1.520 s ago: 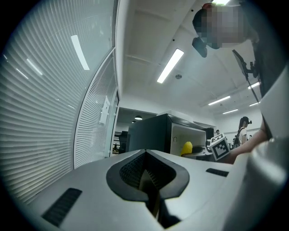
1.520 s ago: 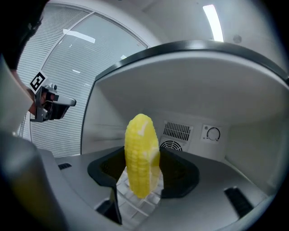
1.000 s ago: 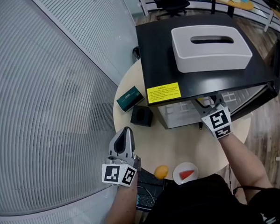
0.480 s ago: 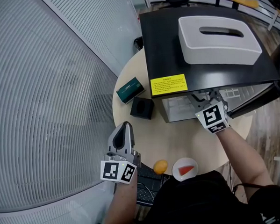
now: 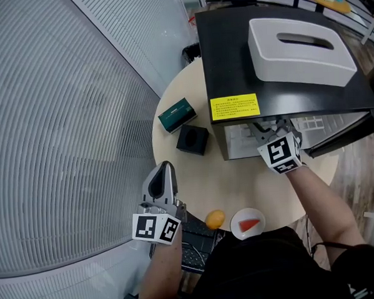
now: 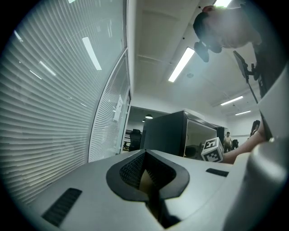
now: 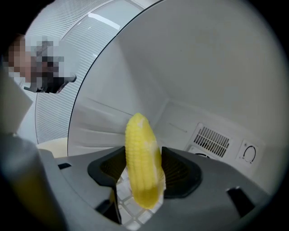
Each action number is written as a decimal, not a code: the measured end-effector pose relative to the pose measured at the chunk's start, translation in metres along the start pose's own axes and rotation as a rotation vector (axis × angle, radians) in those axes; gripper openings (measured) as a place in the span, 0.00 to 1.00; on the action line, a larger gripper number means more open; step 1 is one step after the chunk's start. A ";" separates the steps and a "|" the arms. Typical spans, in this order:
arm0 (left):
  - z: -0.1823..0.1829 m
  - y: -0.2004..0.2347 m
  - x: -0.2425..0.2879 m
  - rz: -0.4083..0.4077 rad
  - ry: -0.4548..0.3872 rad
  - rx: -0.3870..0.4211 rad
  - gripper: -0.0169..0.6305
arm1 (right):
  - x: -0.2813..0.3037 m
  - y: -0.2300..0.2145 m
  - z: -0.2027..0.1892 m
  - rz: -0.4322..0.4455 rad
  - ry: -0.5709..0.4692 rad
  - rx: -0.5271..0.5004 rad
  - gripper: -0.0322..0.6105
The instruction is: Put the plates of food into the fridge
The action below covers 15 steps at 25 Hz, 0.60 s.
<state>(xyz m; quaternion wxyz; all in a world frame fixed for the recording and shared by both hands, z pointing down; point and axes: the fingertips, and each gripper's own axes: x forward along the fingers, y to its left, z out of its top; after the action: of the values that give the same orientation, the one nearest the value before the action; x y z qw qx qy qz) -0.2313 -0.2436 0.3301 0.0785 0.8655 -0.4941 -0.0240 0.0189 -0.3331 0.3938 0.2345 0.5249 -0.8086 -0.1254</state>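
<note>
A black mini fridge [image 5: 283, 78] stands on the round beige table [image 5: 239, 187], its door [image 5: 349, 134] swung open to the right. My right gripper [image 5: 268, 132] reaches into the open front. It is shut on a yellow corn cob [image 7: 143, 162], held upright between the pads [image 7: 178, 171] against the fridge's white inner walls. A small white plate with a red slice [image 5: 247, 224] and an orange fruit [image 5: 214, 219] lie at the table's near edge. My left gripper [image 5: 163, 177] hovers by the table's left edge, jaws together and empty.
A white tissue box [image 5: 300, 43] rests on the fridge top. A green box [image 5: 177, 114] and a black box [image 5: 193, 139] sit on the table left of the fridge. A keyboard [image 5: 195, 245] lies at the near edge. A ribbed glass wall fills the left.
My right gripper has shifted left along the fridge's open front with the corn cob and rolled a little. The left gripper has stayed where it was.
</note>
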 end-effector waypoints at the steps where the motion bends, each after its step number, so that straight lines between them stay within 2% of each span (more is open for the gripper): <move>1: 0.000 0.001 -0.001 0.003 -0.001 -0.001 0.04 | 0.002 0.002 0.001 0.011 0.000 -0.006 0.42; 4: 0.000 0.004 -0.004 0.014 0.000 -0.005 0.04 | 0.007 0.009 0.001 0.048 0.015 -0.025 0.42; 8: -0.002 0.007 -0.007 0.023 0.004 -0.009 0.04 | 0.015 0.014 -0.008 0.071 0.070 -0.102 0.42; 15: -0.003 0.013 -0.007 0.037 0.005 -0.012 0.04 | 0.025 0.023 -0.014 0.119 0.095 -0.174 0.42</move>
<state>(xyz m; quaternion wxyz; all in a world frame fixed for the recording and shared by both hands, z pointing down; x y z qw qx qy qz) -0.2453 -0.2438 0.3344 0.0855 0.8557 -0.5099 -0.0236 -0.0010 -0.3454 0.4220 0.3243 0.4590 -0.8123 -0.1560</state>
